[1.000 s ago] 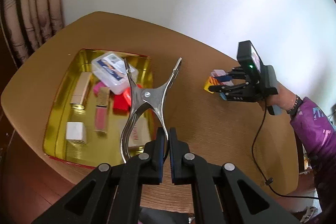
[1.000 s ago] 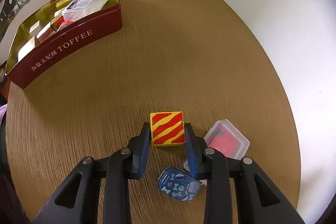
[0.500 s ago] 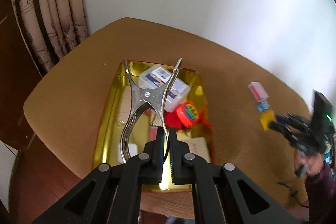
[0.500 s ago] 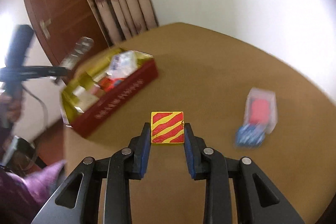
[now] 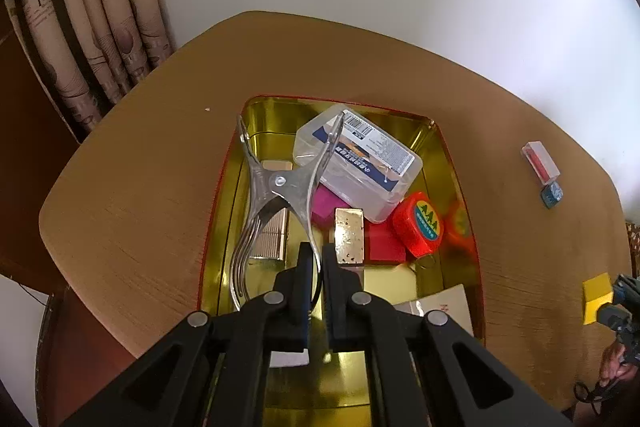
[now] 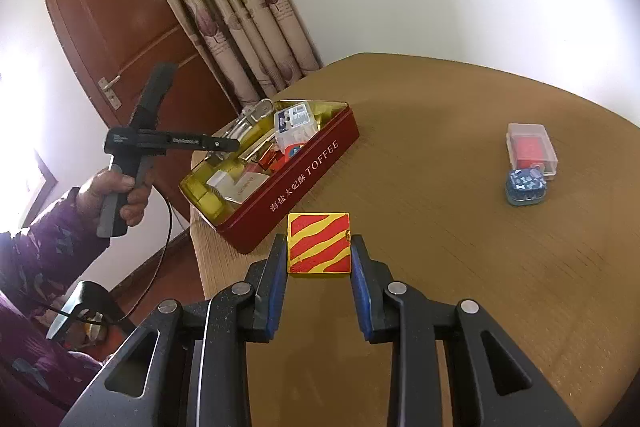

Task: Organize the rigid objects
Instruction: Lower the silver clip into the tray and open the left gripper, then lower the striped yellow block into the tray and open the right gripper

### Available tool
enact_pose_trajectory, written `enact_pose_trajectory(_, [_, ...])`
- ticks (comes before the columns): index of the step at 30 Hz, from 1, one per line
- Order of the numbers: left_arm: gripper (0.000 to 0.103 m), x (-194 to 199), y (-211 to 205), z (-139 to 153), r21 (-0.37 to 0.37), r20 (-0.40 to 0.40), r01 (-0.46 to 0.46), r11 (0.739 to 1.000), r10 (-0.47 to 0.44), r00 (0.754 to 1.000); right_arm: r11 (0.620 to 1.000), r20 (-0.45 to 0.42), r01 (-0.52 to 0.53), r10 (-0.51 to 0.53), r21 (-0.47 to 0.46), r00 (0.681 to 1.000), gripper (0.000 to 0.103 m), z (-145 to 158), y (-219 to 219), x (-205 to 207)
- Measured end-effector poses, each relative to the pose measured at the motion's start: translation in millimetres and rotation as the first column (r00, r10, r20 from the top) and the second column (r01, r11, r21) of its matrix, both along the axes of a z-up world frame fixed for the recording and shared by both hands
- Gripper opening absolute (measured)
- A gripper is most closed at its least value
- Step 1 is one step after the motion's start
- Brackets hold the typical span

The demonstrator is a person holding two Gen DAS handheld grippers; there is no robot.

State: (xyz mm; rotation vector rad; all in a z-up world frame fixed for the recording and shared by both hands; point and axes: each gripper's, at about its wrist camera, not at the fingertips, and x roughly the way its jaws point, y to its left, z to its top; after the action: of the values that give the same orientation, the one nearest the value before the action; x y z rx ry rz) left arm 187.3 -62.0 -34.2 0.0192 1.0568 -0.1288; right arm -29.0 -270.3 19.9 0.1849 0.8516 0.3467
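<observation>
Clamping 1 handle of the metal clip, your left gripper holds it above the red toffee tin. Your right gripper grips the red-and-yellow striped block above the table, near the tin.

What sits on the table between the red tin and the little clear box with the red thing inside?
Nothing: in the right wrist view, bare table runs from the tin to the clear box.
</observation>
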Motion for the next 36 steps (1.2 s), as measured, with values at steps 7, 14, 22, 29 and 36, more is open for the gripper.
enact_pose_trajectory(7, [0.005,11.1,1.4,-12.9,0.007,-0.008,-0.004,1.0,0.004,1.0,1.0,-0.004,0.0,0.0,0.014,1.0,0.027,7.0,10.0,-8.5])
enact_pose_trajectory(14, [0.011,14.4,-3.5,-18.6,0.025,-0.027,0.021,0.999,-0.02,0.999,0.999,-0.004,-0.001,0.001,0.035,1.0,0.027,13.3,20.4,-8.6])
enact_pose_trajectory(22, [0.029,-5.3,-6.1,3.5,0.067,0.045,0.01,0.998,-0.013,0.999,0.996,0.019,-0.072,0.071,0.055,0.997,0.027,26.0,48.4,29.1])
enact_pose_trajectory(29, [0.034,-35.7,14.8,31.1,-0.01,0.144,-0.047,0.999,0.048,0.988,0.993,-0.043,-0.105,0.107,0.049,0.993,0.027,19.2,89.1,96.7])
enact_pose_trajectory(36, [0.036,-84.3,40.5,44.0,-0.021,0.295,-0.145,0.989,0.145,0.944,0.994,-0.122,-0.102,0.098,-0.033,0.988,0.027,-18.9,125.0,147.2])
